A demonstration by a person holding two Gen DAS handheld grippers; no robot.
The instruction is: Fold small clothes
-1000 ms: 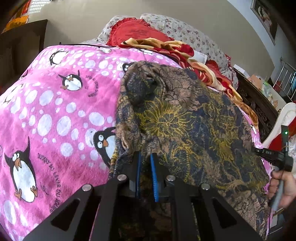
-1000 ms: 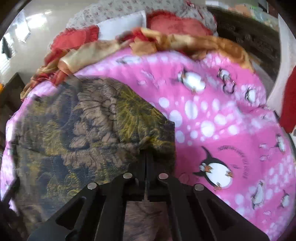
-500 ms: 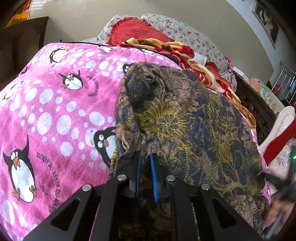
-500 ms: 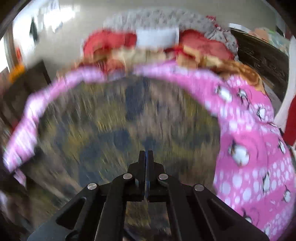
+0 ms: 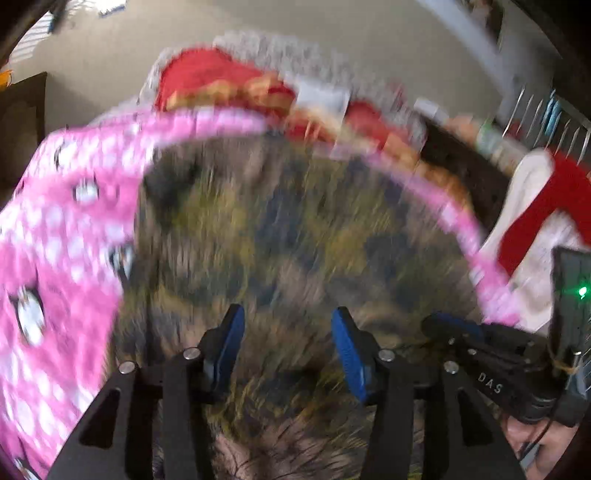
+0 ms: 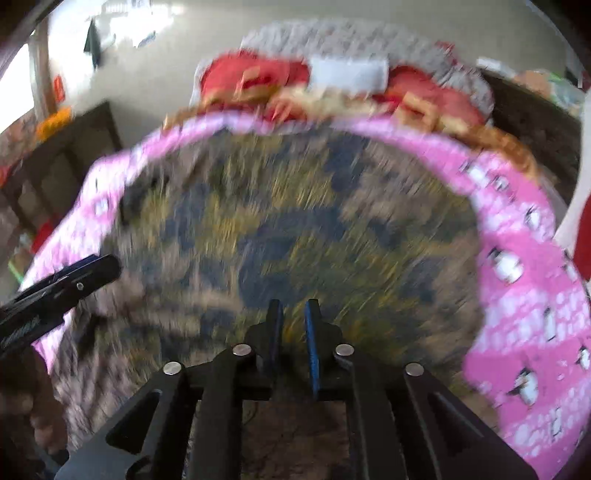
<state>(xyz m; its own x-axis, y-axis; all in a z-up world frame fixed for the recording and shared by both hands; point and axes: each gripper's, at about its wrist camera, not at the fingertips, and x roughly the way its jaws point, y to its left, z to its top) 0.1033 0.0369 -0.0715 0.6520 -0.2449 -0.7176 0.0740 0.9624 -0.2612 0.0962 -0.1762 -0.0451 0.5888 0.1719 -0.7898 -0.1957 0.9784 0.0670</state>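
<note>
- Compared with a second ago, the left gripper (image 5: 286, 343) is no longer pinched on the hem of the batik cloth (image 5: 295, 236); its blue pads (image 5: 345, 354) are now spread wide apart with nothing between them, and both views are smeared by motion blur.
- The right gripper (image 6: 293, 332), seen fully closed earlier, is now parted by a narrow gap, and nothing can be made out clamped in it.
- The batik cloth (image 6: 295, 229) is spread flat across the pink penguin blanket (image 6: 524, 280), filling the middle of both views, with the pink blanket (image 5: 62, 236) showing around its far edge and sides.
- Only in the left wrist view is the other gripper seen from the side at lower right, just above the cloth's near edge, with a green light (image 5: 583, 291) lit on its body and a bit of hand below it.
- Only in the right wrist view is the left tool caught poking in from the left edge over the cloth, plus a bright window (image 6: 14, 88) and dark wooden furniture (image 6: 74, 162) behind.
- The surface is a bed: red pillows (image 5: 207, 79) and a red-and-gold cloth (image 6: 424, 107) are piled at the head, against a plain pale wall (image 5: 332, 22).
- A dark carved headboard or cabinet (image 5: 465, 173) is seen on the right, too blurred for detail.
</note>
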